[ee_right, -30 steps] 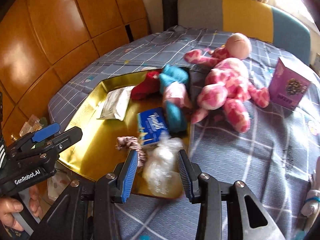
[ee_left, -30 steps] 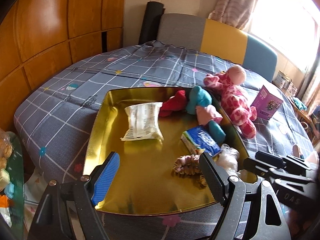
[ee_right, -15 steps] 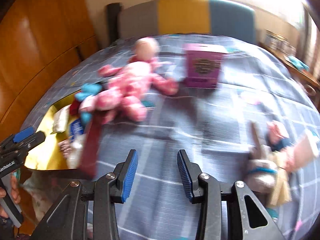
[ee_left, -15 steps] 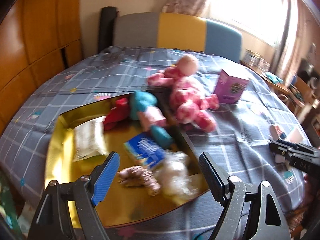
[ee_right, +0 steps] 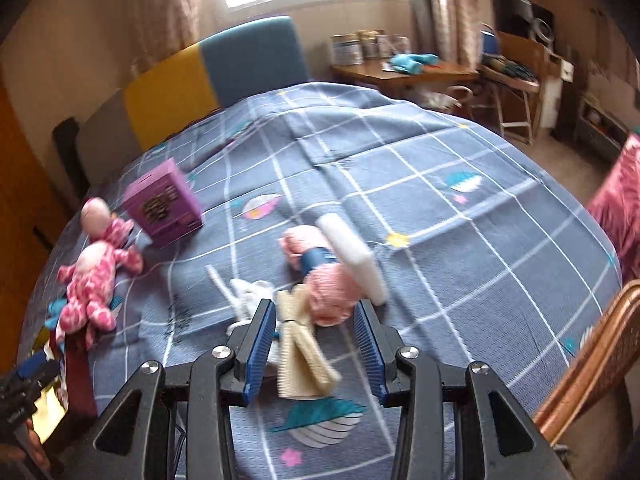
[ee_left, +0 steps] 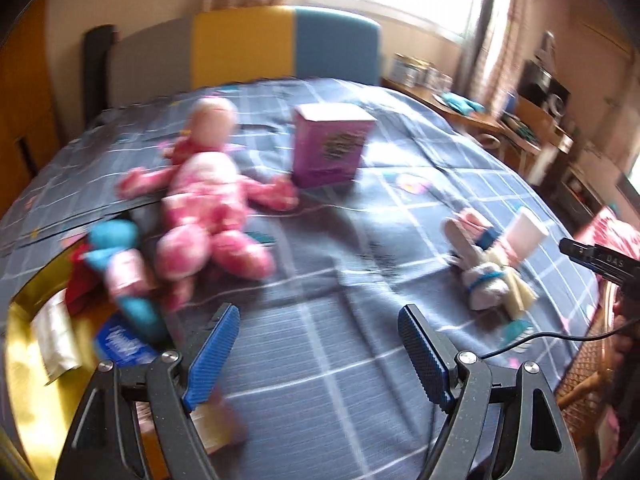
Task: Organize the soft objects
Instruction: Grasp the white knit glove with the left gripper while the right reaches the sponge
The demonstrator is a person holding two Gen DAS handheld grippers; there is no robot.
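A pink plush doll (ee_left: 204, 196) lies on the blue checked cloth beside a gold tray (ee_left: 24, 380) that holds several soft items. My left gripper (ee_left: 318, 350) is open and empty above bare cloth right of the tray. A small pile lies further right: pink yarn with a blue band (ee_right: 320, 272), a white sponge (ee_right: 352, 256), a beige bundle (ee_right: 300, 344) and a white tied item (ee_right: 248, 296). My right gripper (ee_right: 316, 344) is open, its jaws either side of the beige bundle and the yarn. The pile also shows in the left wrist view (ee_left: 492, 264).
A purple box (ee_left: 330, 144) stands on the cloth behind the doll, also in the right wrist view (ee_right: 164, 208). A yellow and blue chair back (ee_left: 284, 44) stands beyond the table. A wicker chair (ee_right: 592, 344) stands at the table's right edge.
Both grippers have swung right, away from the gold tray. The right gripper has come over the yarn and sponge pile. Both stay open.
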